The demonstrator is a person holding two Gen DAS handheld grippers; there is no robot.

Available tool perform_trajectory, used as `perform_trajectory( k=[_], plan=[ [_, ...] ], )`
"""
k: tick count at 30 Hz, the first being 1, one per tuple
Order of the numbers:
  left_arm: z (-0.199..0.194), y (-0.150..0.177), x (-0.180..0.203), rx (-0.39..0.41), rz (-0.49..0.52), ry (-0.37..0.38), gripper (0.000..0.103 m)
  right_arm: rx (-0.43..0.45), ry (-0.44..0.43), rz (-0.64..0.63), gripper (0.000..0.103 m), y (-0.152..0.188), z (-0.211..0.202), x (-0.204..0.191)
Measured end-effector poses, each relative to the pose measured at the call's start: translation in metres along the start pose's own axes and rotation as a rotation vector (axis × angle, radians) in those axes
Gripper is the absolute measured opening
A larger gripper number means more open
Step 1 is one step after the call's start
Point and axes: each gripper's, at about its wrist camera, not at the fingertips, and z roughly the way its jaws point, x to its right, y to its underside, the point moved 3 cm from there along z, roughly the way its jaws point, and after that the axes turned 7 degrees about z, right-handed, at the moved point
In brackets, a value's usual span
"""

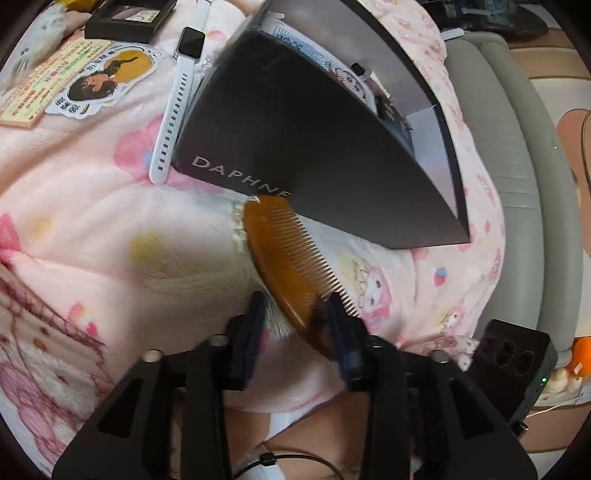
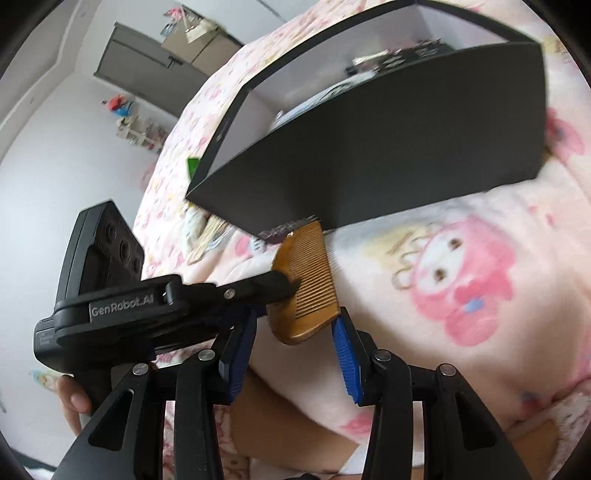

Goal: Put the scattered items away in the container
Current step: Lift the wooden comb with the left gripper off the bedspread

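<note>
An amber comb (image 1: 280,243) lies on the pink cartoon blanket (image 1: 92,192), its far end against the black "DAPHNE" box (image 1: 295,129). My left gripper (image 1: 297,297) straddles the comb's near part. Its right finger touches the comb, while white fur shows in the gap beside its left finger. In the right wrist view the comb (image 2: 310,266) sits below the box (image 2: 406,147), with the left gripper (image 2: 286,284) reaching in from the left. My right gripper (image 2: 297,314) stands open with the comb's near end between its blue pads (image 2: 347,354).
A white smartwatch (image 1: 181,85), a cartoon-girl sticker (image 1: 103,81), a printed card (image 1: 48,85) and a black case (image 1: 125,18) lie left of the box. Several items lie inside the box. A grey padded edge (image 1: 498,147) borders the blanket. A hand (image 2: 74,398) holds the left gripper.
</note>
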Motion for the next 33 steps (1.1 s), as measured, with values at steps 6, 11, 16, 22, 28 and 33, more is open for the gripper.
perform_trajectory(
  k=[6,11,16,22,28,33],
  plan=[
    [-0.008,-0.032,-0.013,0.069,0.085,-0.117,0.047,0.009,0.003,0.024,0.039,-0.002,-0.020,0.015],
    [-0.008,-0.062,-0.024,0.095,0.152,-0.170,0.047,-0.021,-0.016,0.048,0.039,-0.001,-0.019,0.019],
    [0.041,-0.066,-0.011,0.033,0.162,-0.112,0.045,-0.047,0.007,0.031,0.039,0.007,-0.017,0.022],
    [0.048,-0.060,-0.005,-0.008,0.221,-0.100,0.020,-0.052,-0.013,0.031,0.031,0.006,-0.009,0.018],
    [0.033,-0.035,0.012,-0.038,0.288,-0.068,0.009,0.031,0.013,0.030,0.026,-0.012,-0.028,0.024],
    [0.019,-0.026,0.016,-0.039,0.298,-0.070,0.022,0.098,0.098,0.123,0.026,-0.026,-0.051,0.049]
  ],
)
